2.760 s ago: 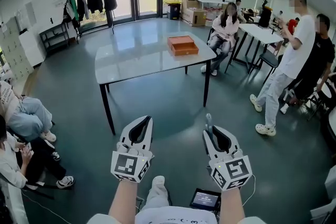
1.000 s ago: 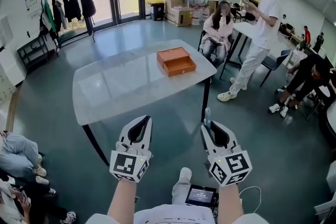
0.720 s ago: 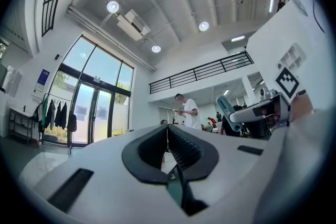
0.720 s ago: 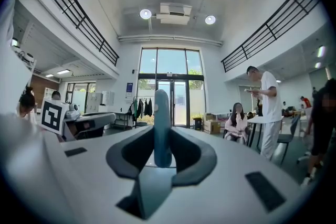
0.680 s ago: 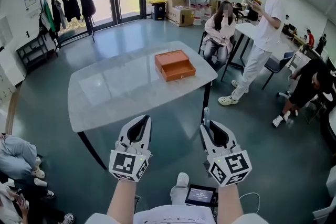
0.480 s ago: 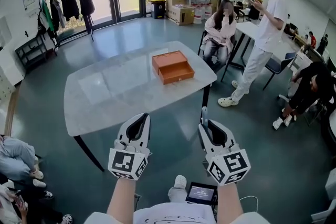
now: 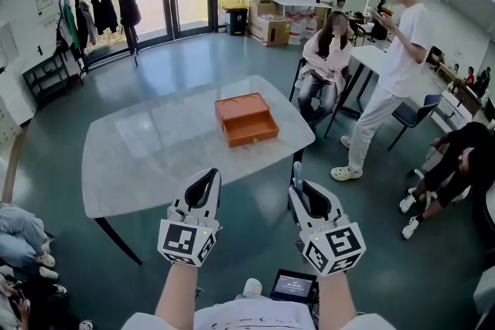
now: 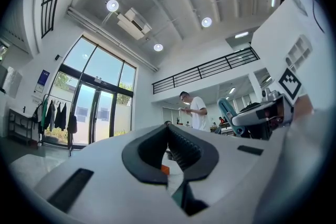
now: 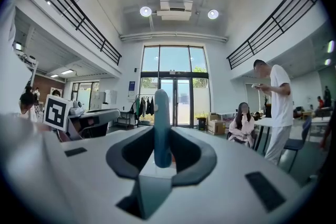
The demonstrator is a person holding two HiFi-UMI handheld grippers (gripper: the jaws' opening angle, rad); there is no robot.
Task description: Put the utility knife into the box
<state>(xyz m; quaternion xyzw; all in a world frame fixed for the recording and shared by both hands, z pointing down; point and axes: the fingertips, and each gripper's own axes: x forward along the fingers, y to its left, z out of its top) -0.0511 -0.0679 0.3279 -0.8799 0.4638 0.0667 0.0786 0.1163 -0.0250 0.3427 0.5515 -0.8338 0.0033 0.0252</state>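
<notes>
You carry the utility knife (image 9: 161, 128) clamped in right gripper (image 7: 300, 185), left gripper (image 7: 207, 180) closed, empty; next reach box (image 7: 246, 120) ahead on desk (image 7: 147, 147)

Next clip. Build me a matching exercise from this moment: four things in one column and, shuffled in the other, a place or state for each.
Things
1. left tool
2. right tool
3. utility knife
4. orange box

Places or states
A. rests on the table
B. shut, nothing between its jaws
C. blue, stands upright between two jaws
D. shut on the knife

Pairs: 1-B, 2-D, 3-C, 4-A
</notes>
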